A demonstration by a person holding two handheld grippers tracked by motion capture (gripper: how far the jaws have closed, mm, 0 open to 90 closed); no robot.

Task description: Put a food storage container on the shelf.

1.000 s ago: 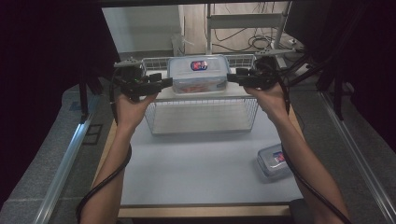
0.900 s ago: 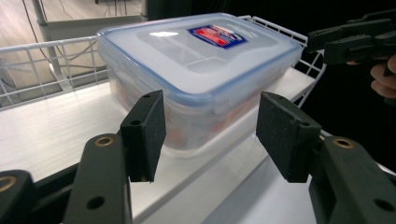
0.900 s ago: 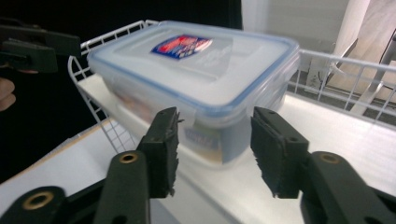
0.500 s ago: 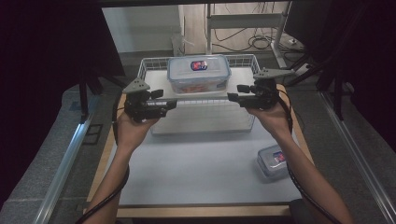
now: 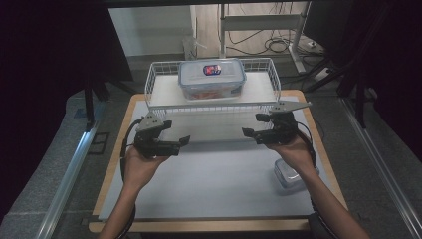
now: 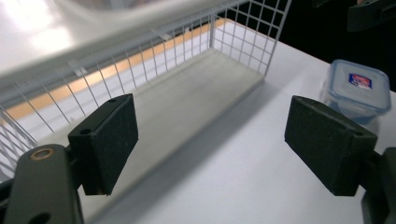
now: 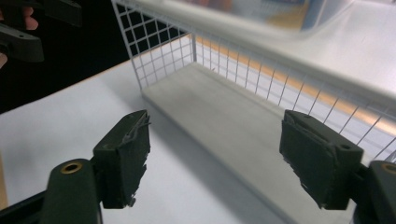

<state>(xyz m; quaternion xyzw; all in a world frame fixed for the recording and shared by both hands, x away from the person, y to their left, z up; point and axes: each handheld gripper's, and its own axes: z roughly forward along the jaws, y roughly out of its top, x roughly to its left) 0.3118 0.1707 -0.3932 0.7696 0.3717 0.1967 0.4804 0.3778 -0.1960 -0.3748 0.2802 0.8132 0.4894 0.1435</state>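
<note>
Both my grippers hover empty above the white table (image 5: 199,189), just short of the wire shelf rack (image 5: 211,107); the large lidded container (image 5: 212,78) sits on the rack's top tier, ahead of and above both grippers, midway between them; the work in hand, as I judge it, is the small lidded container (image 5: 287,175), which lies on the table just behind and below my right gripper (image 5: 256,133), beside my right wrist; to do this step well I should turn that gripper back toward it, come down level over its lid, and close on its two long sides so it does not tip; my left gripper (image 5: 180,143) stands wide open, its pads (image 6: 109,140) touching nothing, and its own view looks across at the small container (image 6: 357,88) beyond the rack's end; my right gripper is equally wide open, its pads (image 7: 126,154) bare, facing the rack's lower tier (image 7: 243,135) and gripping nothing
</note>
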